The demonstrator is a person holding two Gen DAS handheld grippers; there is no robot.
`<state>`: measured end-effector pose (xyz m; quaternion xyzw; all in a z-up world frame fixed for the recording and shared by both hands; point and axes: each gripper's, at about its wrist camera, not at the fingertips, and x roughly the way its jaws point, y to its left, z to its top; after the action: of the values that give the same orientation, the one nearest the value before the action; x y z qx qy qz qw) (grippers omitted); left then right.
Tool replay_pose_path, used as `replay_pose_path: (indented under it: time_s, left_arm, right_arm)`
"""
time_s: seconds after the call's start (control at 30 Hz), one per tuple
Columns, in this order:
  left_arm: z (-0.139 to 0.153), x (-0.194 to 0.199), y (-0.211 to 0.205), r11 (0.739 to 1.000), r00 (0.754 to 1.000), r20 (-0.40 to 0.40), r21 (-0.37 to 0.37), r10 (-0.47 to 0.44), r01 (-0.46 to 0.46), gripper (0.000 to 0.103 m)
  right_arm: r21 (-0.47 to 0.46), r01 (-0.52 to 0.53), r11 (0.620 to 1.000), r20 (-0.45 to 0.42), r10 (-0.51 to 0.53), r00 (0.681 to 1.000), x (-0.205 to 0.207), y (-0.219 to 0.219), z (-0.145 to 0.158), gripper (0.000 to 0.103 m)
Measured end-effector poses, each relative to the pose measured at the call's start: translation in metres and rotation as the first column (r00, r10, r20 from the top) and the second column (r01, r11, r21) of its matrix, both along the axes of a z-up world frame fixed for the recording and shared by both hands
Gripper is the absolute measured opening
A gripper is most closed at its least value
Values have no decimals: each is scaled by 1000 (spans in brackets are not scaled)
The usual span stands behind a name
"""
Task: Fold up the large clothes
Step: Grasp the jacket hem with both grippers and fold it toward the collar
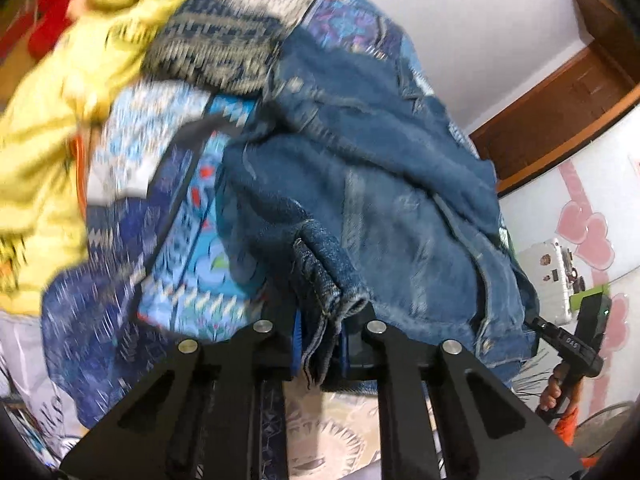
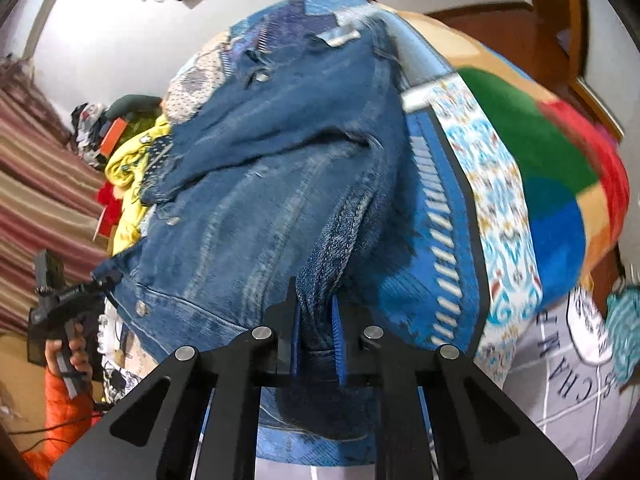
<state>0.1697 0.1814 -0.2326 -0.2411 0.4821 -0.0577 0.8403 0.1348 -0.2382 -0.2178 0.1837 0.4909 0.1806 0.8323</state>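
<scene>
**Both grippers pinch the denim jacket on the bed**

My left gripper (image 1: 320, 344) is clamped on a thick, stitched fold of the blue denim jacket (image 1: 380, 184), the hem bunched tightly between its blue pads and hanging a little below them. My right gripper (image 2: 316, 332) is likewise pressed onto a seamed fold of the same jacket (image 2: 280, 184), denim filling the narrow gap between its pads.

The jacket lies crumpled on a blue patterned bedspread (image 2: 436, 248), spread across the middle of the bed and drawn toward its near edge, where both of my grippers hold it. A metal button (image 2: 140, 307) shows on its band at the left side in the right wrist view, close to where my left hand (image 2: 66, 354) grips its handle, an orange sleeve (image 2: 60, 412) below it. In the left wrist view my right hand (image 1: 554, 394) shows at the lower right, holding the other tool at the jacket's far corner.

Beyond the jacket, toward the far left of the bed, lies a yellow garment (image 1: 52, 128), blurred in the left view, with a grey-and-navy patterned knit (image 1: 224, 40) just beside it and touching the denim. A blanket (image 2: 560, 184) in green, red, blue and orange blocks covers the right side of the bed. Pink heart decals (image 1: 588, 236) mark the white wall on the right of the left view.
</scene>
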Motion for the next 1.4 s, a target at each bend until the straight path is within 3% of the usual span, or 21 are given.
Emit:
replay_pose_path:
  time_s: [0.23,0.33,0.57,0.73,0.97,1.23,1.4]
  left_arm:
    - [66,34,-3,1000,986,164,13,-14,12,11]
    - [93,57,-3,1000,972,233,14,2,-5,11]
    - [122,120,17,993,948,297,-15,115,-116,11]
    - [104,177,25,986,955,250,12,159,-167,11]
    - [50,237,29,978,971,154,65,186,-198,11]
    - [-19,282,29,972,983,10,147,184,-183,11]
    - [-41,291,26,972,984,-47,171,173,-163,13]
  right_arm:
    - [36,-21,999,143,15,990,32,1,42,9]
    - [-4,22,1000,250,-20,968,54,5,69,9]
    - [-11,84,996,368,-74,927,121,5,110,9]
    - [-2,106,994,368,-97,925,174,7,112,9]
    - [-18,138,990,231,-130,964,246,10,62,9]
    - [-106,94,990,68,-87,994,285,7,3,10]
    - [-97,42,994,20,-40,999,290,-1,-4,11]
